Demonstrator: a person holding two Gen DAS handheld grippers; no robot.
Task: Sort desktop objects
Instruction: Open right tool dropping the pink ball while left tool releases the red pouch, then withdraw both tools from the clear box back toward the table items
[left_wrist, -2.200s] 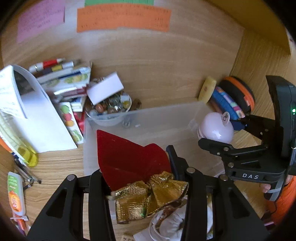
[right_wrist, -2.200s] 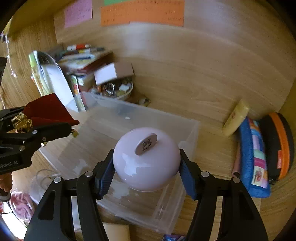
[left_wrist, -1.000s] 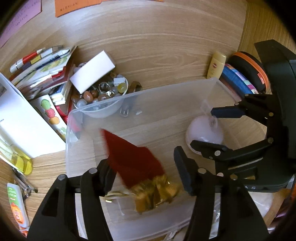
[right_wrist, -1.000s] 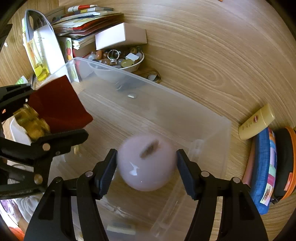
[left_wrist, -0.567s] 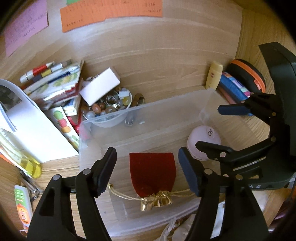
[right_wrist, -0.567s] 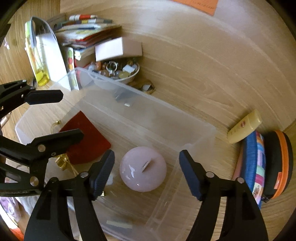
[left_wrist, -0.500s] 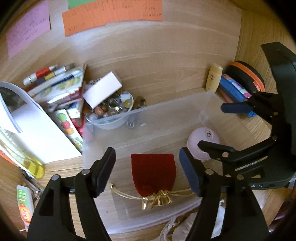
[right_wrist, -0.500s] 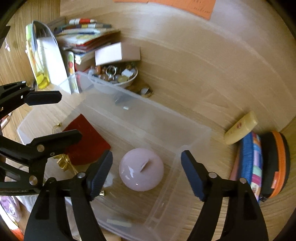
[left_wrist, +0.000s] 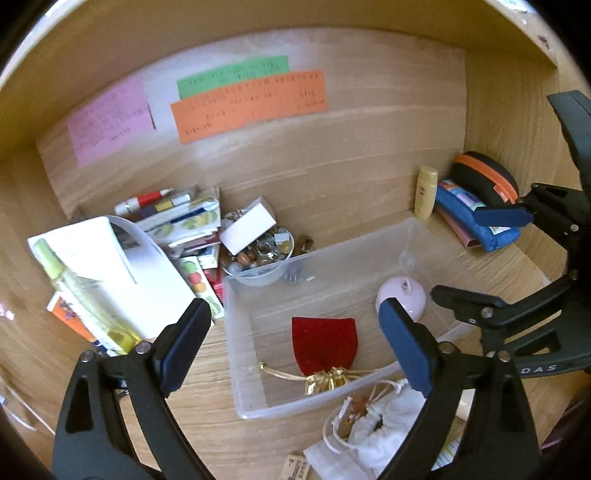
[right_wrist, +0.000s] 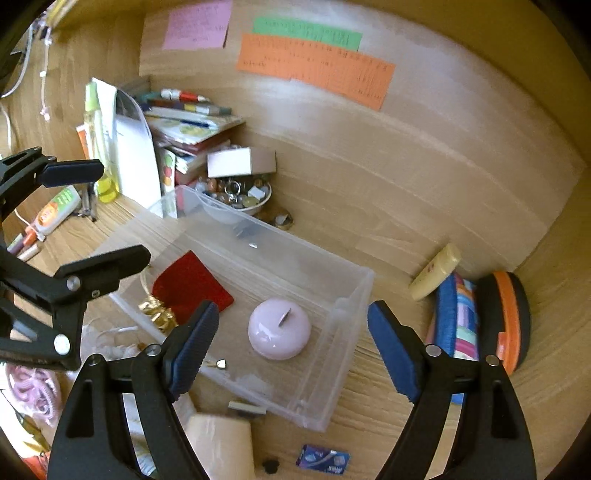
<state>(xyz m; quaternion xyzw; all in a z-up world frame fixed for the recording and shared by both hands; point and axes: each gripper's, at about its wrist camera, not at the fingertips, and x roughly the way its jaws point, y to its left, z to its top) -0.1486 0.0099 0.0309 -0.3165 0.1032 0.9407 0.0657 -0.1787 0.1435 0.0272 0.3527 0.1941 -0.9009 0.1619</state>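
A clear plastic bin (left_wrist: 373, 254) (right_wrist: 347, 295) stands on the wooden desk. Inside it lie a red pouch with a gold tie (left_wrist: 325, 345) (right_wrist: 192, 286) and a round pink ball-shaped object (left_wrist: 400, 297) (right_wrist: 279, 328). My left gripper (left_wrist: 295, 343) is open and empty, raised above the bin's near side. My right gripper (right_wrist: 291, 347) is open and empty, raised above the bin; it also shows at the right of the left wrist view (left_wrist: 517, 254).
A bowl of trinkets (left_wrist: 258, 258) with a white box (left_wrist: 247, 225) on it, books (left_wrist: 177, 218) and a white bag (left_wrist: 110, 273) sit left. A yellow tube (left_wrist: 424, 192), blue pouch (left_wrist: 476, 218) and black-orange case (left_wrist: 484, 177) sit right. A white drawstring pouch (left_wrist: 373, 424) lies in front.
Both grippers opened and dropped the red pouch and the pink ball into the bin, then rose and pulled back from it. The two objects now rest on the bin floor.
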